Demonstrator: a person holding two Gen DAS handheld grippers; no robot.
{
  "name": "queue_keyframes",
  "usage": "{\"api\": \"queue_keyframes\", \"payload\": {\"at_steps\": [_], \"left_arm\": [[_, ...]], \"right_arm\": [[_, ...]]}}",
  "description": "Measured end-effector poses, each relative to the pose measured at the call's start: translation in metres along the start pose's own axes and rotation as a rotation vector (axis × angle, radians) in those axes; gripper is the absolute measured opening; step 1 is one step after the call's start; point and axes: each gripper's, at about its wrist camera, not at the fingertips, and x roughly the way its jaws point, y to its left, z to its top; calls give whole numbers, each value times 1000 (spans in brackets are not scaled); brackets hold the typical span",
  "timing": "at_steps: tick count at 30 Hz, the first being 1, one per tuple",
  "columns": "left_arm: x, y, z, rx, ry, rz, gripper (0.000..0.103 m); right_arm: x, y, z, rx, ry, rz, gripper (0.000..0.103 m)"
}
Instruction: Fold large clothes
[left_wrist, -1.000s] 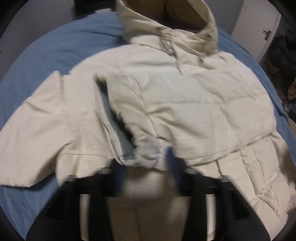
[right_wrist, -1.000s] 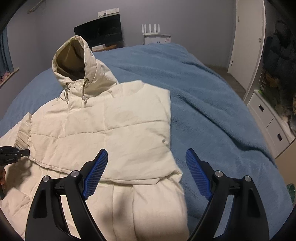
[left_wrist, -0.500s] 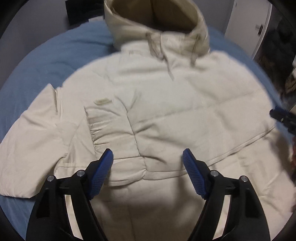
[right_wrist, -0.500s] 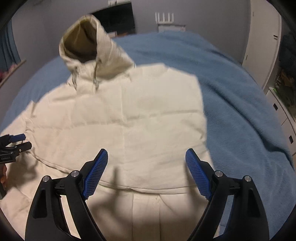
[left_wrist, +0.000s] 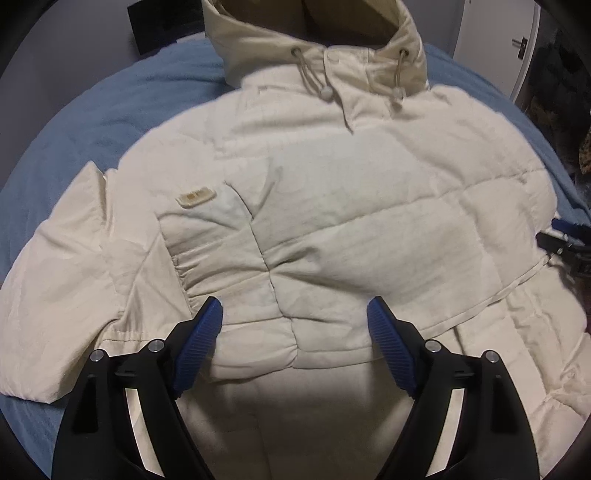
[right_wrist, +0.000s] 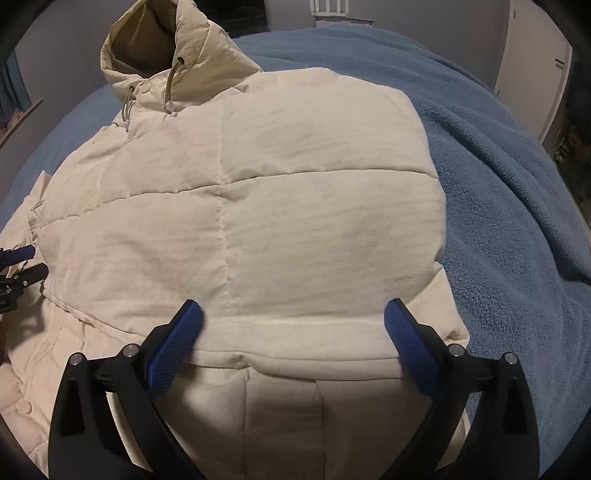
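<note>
- Cream padded jacket (left_wrist: 332, 206) lies spread on a blue blanket (left_wrist: 110, 107) over a bed, hood (left_wrist: 314, 40) at the far end, standing up with its tan lining showing.
- Both sleeves are folded in across the chest; the cuff (left_wrist: 255, 332) of one lies at the near edge of the fold, gathered with elastic.
- Small tan patch (left_wrist: 195, 197) on the folded sleeve, left of centre in the left view.
- Two drawcords with clear beads (left_wrist: 325, 92) hang from the hood collar.
- Left gripper (left_wrist: 293, 332) hovers over the cuff, blue pads (left_wrist: 199, 343) spread wide either side of it, not pressing; jaws have just been opening, nothing clamped.
- Right gripper (right_wrist: 293, 332) hangs over the jacket's right part at the fold's lower edge (right_wrist: 295, 325); pads (right_wrist: 413, 347) wide apart, empty; jaws have just been opening too.
- Each gripper's tip shows at the edge of the other's view: right one (left_wrist: 565, 240) at the jacket's right side, left one (right_wrist: 18, 269) at its left.
- White door (left_wrist: 495, 44) and dark clutter beyond the bed on the right; grey wall behind.
</note>
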Motion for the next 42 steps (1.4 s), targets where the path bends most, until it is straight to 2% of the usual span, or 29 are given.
{"api": "queue_keyframes", "payload": {"at_steps": [2, 5, 9, 12, 15, 18, 21, 24, 26, 28, 29, 32, 35, 39, 42], "left_arm": [[-10, 2, 0, -15, -36, 8, 90], [-27, 6, 4, -46, -99, 25, 93], [-58, 29, 10, -118, -155, 48, 93], [-96, 72, 12, -221, -208, 141, 95], [-121, 107, 12, -259, -227, 242, 96], [-140, 156, 0, -317, -219, 358, 96], [-139, 204, -21, -416, -169, 371, 96], [-128, 241, -46, -482, -88, 438, 96], [-117, 270, -64, -584, -24, 427, 96], [-107, 299, -83, -749, -3, 366, 96], [-104, 309, -89, -798, 6, 361, 95], [-92, 332, -99, -854, 55, 402, 94], [-81, 352, -107, -908, 84, 394, 90], [-84, 376, -122, -1016, 23, 359, 79], [-91, 390, -135, -1067, -48, 373, 60]], "right_arm": [[0, 2, 1, -3, 0, -4, 96], [-3, 2, 0, -2, -8, -1, 96], [-21, 2, -2, 5, -97, -2, 95], [-41, 1, -2, 15, -187, 2, 95], [-64, 2, -1, 20, -298, -10, 95], [-84, 6, 1, 26, -383, -22, 96], [-98, 9, -1, 21, -425, -28, 96], [-105, 11, -3, 19, -438, 19, 96], [-107, 15, -2, 20, -434, 39, 96], [-107, 20, -3, 13, -431, 52, 95], [-107, 23, -3, 3, -427, 57, 95], [-103, 33, -6, -27, -411, 48, 95], [-97, 35, -7, -35, -388, 45, 95], [-93, 34, -9, -23, -376, 44, 96], [-89, 32, -9, -14, -367, 45, 95]]}}
